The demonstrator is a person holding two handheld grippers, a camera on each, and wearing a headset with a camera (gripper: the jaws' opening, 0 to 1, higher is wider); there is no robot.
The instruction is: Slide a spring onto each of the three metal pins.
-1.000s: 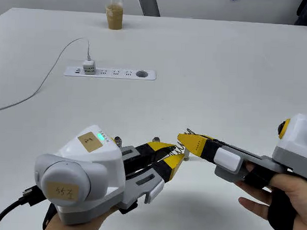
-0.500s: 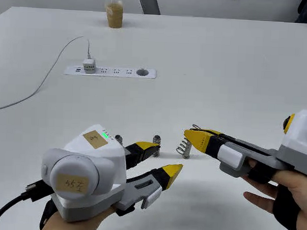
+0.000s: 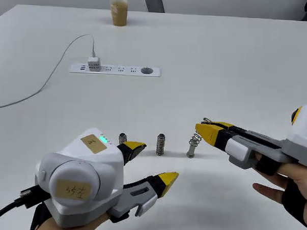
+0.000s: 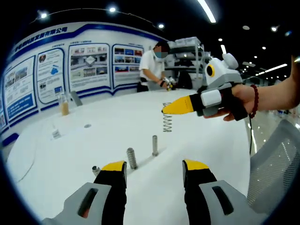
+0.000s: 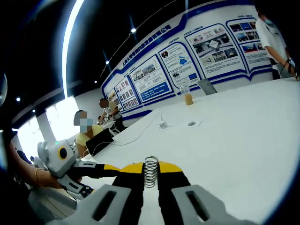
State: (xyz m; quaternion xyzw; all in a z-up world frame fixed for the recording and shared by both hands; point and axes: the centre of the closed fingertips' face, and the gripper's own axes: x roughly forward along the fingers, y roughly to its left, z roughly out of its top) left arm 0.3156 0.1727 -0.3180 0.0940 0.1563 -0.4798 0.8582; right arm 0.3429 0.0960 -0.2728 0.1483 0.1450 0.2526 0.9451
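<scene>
Right claw [image 3: 199,128] pinches a spring [image 4: 167,123] near the bare pin [image 4: 154,145]; left claw [image 4: 155,165] gapes empty.

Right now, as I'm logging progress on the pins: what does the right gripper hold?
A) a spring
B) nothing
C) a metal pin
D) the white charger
A: in the right gripper view the right gripper is shut on a spring, whose coils stand up between its closed jaws.
</scene>
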